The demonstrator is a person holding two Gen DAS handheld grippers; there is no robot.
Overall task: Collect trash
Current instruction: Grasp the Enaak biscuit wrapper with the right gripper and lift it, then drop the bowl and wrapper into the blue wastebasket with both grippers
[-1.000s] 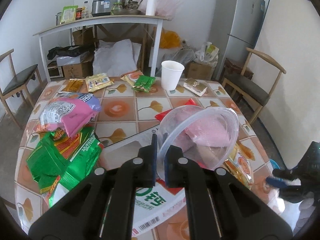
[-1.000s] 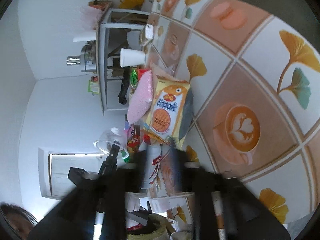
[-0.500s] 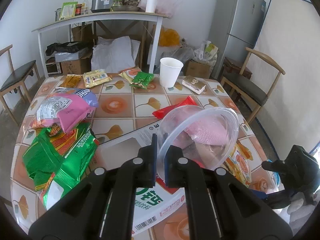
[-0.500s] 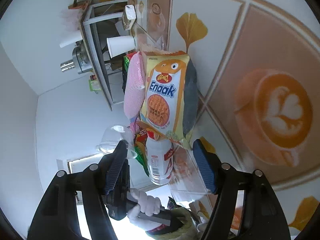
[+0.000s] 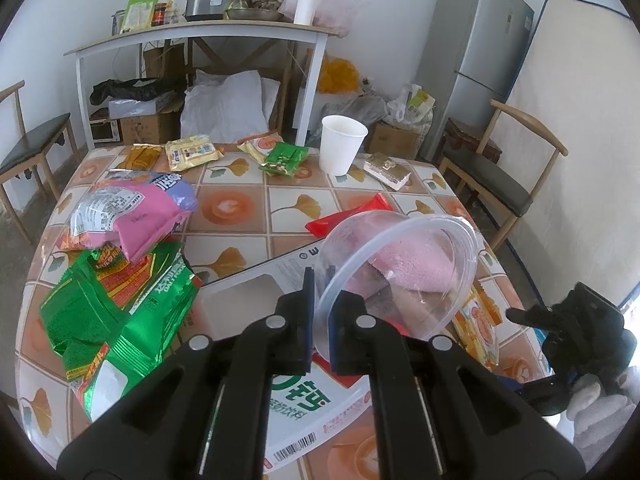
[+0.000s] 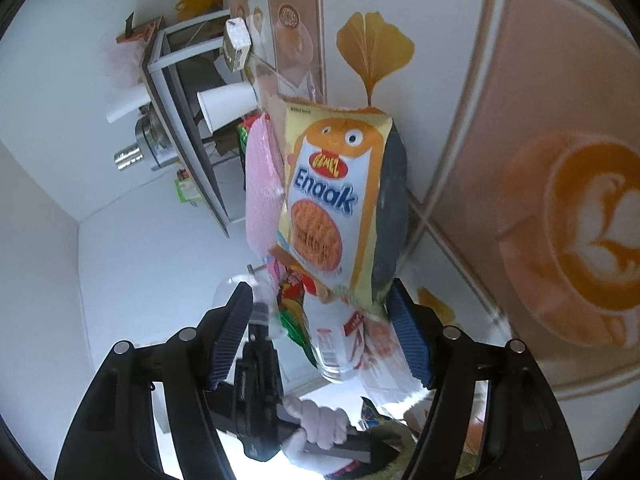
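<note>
Since a second ago the right gripper [image 6: 320, 334] has rolled and spread its jaws, now open about the yellow "Enaak" wrapper [image 6: 334, 204] lying on the tiled surface [image 6: 520, 80] without pressing it. Left gripper [image 5: 320, 314] is pinched shut on the rim of the clear plastic bowl [image 5: 400, 272], a light, thin-walled, slippery thing. That wrapper looks featherlight and crinkly; its near sealed edge seems the best hold.

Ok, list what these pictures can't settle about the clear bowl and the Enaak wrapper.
- Clear bowl, left wrist view: its contents apart from a pink cloth, blurred through the plastic; its lower rim, hidden behind the left tool.
- Enaak wrapper, right wrist view: its underside, turned away; whether it is empty.
</note>
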